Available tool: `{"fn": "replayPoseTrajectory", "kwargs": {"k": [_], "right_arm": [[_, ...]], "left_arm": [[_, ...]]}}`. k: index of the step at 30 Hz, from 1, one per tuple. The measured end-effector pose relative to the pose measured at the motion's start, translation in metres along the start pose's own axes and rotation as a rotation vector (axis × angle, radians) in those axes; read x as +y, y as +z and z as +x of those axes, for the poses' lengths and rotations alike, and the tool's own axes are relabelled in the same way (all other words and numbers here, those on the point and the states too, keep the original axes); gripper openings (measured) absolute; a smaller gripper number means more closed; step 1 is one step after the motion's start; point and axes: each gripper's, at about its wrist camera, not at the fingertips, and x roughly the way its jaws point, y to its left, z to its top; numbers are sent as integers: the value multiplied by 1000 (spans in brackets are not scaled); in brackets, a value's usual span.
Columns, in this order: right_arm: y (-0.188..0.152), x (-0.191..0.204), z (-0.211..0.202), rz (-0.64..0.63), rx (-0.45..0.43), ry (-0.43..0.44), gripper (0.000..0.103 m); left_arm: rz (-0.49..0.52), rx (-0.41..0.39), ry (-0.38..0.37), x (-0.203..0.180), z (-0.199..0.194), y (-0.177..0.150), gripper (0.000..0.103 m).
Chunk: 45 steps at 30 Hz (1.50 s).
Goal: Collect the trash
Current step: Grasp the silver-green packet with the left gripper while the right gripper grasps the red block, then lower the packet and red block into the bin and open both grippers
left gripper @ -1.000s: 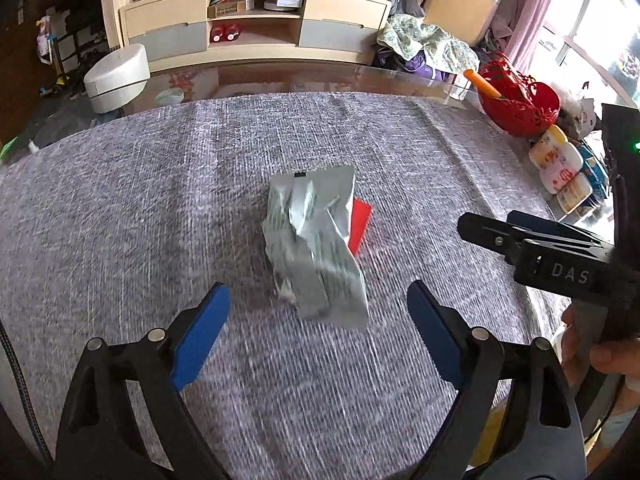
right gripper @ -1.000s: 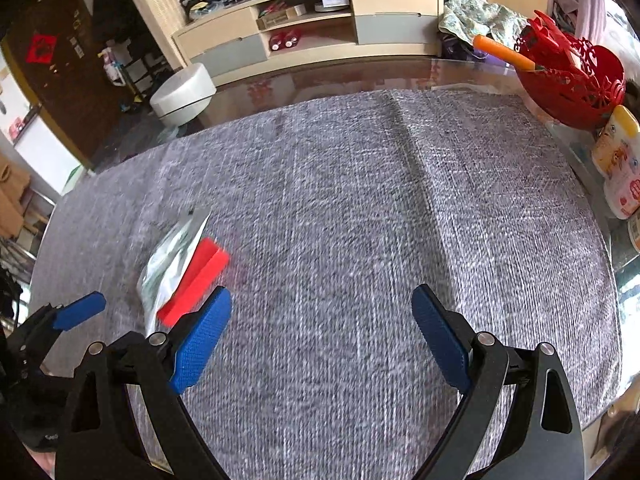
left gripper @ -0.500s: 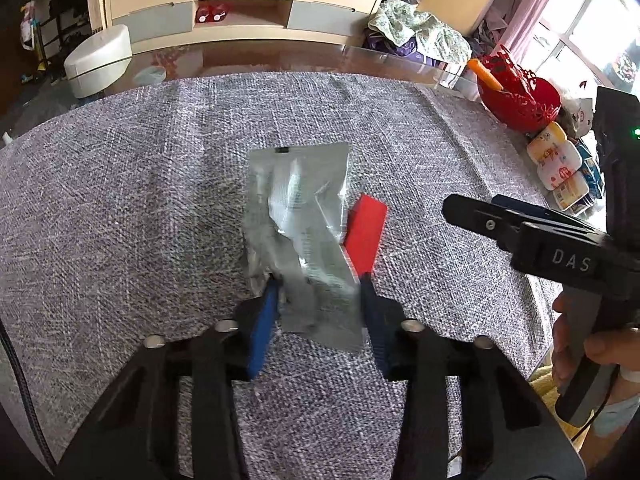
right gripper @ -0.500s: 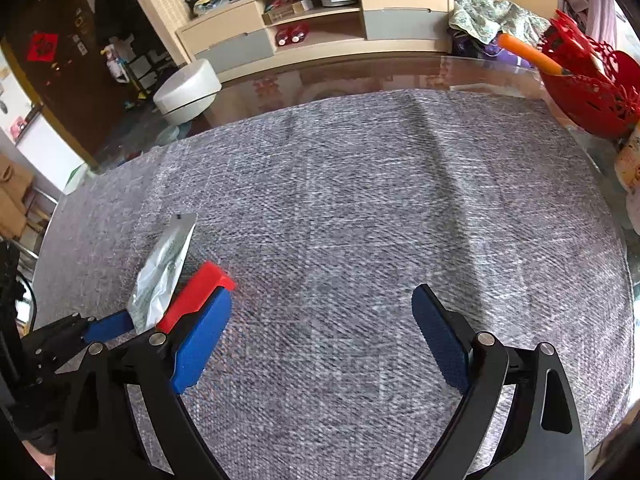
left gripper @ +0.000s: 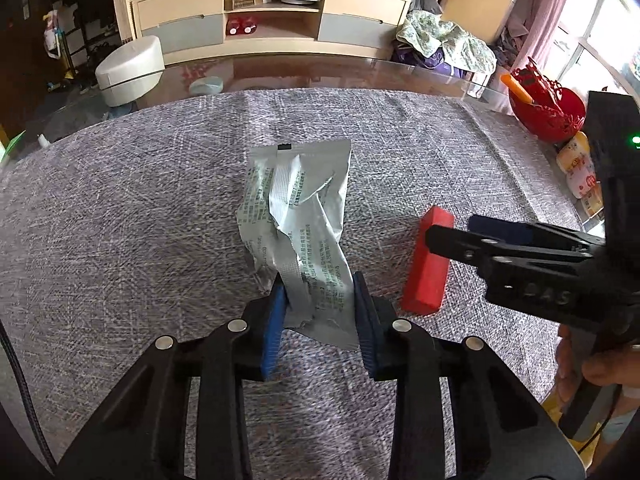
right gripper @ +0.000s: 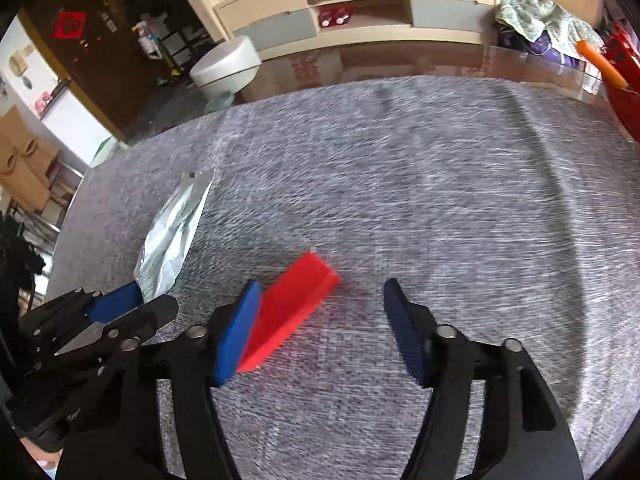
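Our left gripper (left gripper: pixel 318 300) pinches the near end of the silver wrapper (left gripper: pixel 298 216) above the tabletop (left gripper: pixel 120 220); our right gripper (right gripper: pixel 320 324) gapes around the red block (right gripper: pixel 290 312). Thin foil could slip free; the block could skid aside.

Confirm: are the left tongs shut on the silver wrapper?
Shut: the left tongs pinch the silver wrapper at its near end, both pads against it.

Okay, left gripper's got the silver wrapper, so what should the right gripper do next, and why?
Probably close the right gripper on the red rectangular block. The block lies on the grey woven cloth between its open blue fingers, against the left one. The left gripper is shut on the crumpled silver foil wrapper, so only the block remains loose.
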Motion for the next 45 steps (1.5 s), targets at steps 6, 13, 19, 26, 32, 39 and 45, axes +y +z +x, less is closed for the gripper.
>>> {"fn": "replayPoseTrajectory", "kwargs": {"k": [6, 13, 19, 26, 32, 39, 45], "right_arm": [[0, 16, 11, -28, 11, -4, 51], [-6, 26, 7, -66, 6, -11, 36], [-38, 34, -7, -134, 45, -12, 21], [-87, 14, -43, -118, 56, -34, 21], [-126, 3, -87, -100, 19, -58, 21], [-173, -9, -124, -78, -12, -60, 21], [-206, -13, -140, -71, -24, -47, 21]], "left_arm": [[-22, -1, 0, 11, -5, -6, 30], [-42, -1, 1, 16, -19, -21, 30], [-37, -17, -18, 3, -39, -37, 30], [-30, -24, -53, -20, -65, -70, 30], [2, -34, -82, -50, -90, -110, 30], [29, -41, -106, -74, -114, -153, 30], [42, -51, -114, -89, -133, -194, 30]]}}
